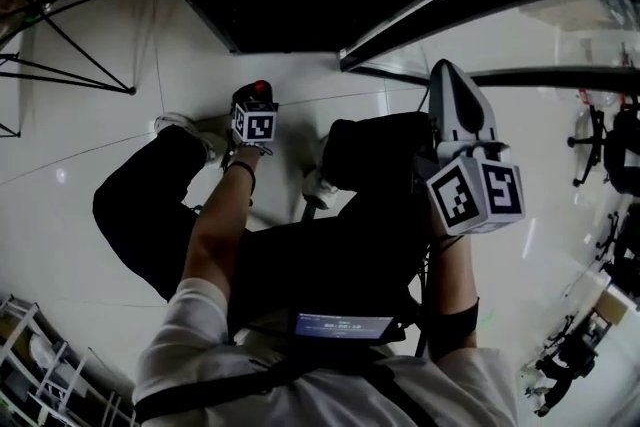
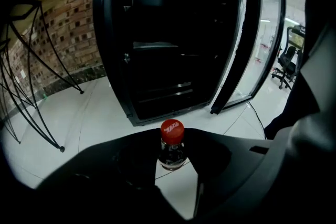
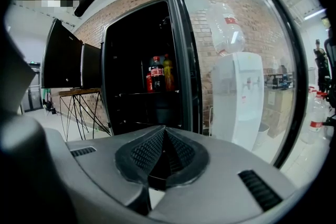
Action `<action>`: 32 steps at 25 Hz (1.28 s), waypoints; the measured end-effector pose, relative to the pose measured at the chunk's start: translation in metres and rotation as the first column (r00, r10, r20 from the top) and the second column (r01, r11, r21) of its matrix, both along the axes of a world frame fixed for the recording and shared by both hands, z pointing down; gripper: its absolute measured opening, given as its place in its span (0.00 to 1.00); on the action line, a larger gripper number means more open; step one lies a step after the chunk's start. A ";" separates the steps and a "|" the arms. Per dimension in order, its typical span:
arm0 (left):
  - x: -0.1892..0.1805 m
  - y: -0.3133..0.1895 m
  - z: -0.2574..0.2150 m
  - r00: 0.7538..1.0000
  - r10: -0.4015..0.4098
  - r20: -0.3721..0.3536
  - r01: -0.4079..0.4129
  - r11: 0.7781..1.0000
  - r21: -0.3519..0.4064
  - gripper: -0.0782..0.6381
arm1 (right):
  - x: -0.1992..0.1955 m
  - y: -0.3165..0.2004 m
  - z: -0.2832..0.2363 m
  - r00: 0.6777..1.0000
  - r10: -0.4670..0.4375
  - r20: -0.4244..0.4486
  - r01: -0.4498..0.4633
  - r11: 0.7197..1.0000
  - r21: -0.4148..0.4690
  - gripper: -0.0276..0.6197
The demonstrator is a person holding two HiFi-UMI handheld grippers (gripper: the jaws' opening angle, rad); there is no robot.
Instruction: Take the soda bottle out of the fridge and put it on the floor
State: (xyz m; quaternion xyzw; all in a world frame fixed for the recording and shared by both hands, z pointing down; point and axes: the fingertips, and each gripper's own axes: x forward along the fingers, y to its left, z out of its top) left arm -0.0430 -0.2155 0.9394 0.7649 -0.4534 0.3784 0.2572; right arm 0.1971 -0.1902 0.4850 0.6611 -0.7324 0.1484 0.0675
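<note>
The soda bottle (image 2: 172, 145), clear-necked with a red cap, stands upright between the black jaws of my left gripper (image 2: 173, 152), which is shut on its neck. White floor tiles show under it; I cannot see whether its base touches them. In the head view the left gripper (image 1: 257, 103) is held low over the floor in front of the person's knees, the red cap (image 1: 262, 87) just showing. The black fridge (image 2: 173, 34) stands open behind, its glass door (image 3: 236, 60) swung out. My grey right gripper (image 3: 164, 136) is shut on nothing, held up beside the door (image 1: 452, 75).
Two more bottles (image 3: 157, 73) stand on a fridge shelf. A black wire-legged stand (image 2: 31, 86) is to the fridge's left. A water dispenser (image 3: 239, 97) shows through the door. Office chairs (image 2: 286, 63) are at the right, a white rack (image 1: 40, 365) at lower left.
</note>
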 end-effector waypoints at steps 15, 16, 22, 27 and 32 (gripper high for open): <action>0.000 -0.003 0.056 0.997 0.060 0.050 -0.060 0.998 -0.007 0.30 | -0.003 0.002 0.003 1.000 0.005 -0.003 -0.005 1.000 0.003 0.07; 0.001 -0.004 0.059 0.997 0.063 0.050 -0.063 0.998 -0.008 0.30 | -0.003 0.001 0.003 1.000 0.004 -0.003 -0.004 1.000 0.003 0.07; 0.003 -0.007 0.074 0.996 0.072 0.051 -0.072 0.997 -0.015 0.30 | 0.000 -0.003 0.004 1.000 0.005 -0.006 -0.005 1.000 0.000 0.07; 0.006 -0.011 0.076 0.995 0.086 0.054 -0.086 0.996 0.000 0.30 | 0.001 -0.004 0.003 1.000 0.006 -0.007 -0.006 1.000 -0.001 0.07; 0.004 -0.005 0.079 0.994 0.086 0.071 -0.086 0.996 -0.005 0.31 | 0.001 -0.006 0.006 1.000 0.006 -0.010 -0.006 1.000 0.000 0.07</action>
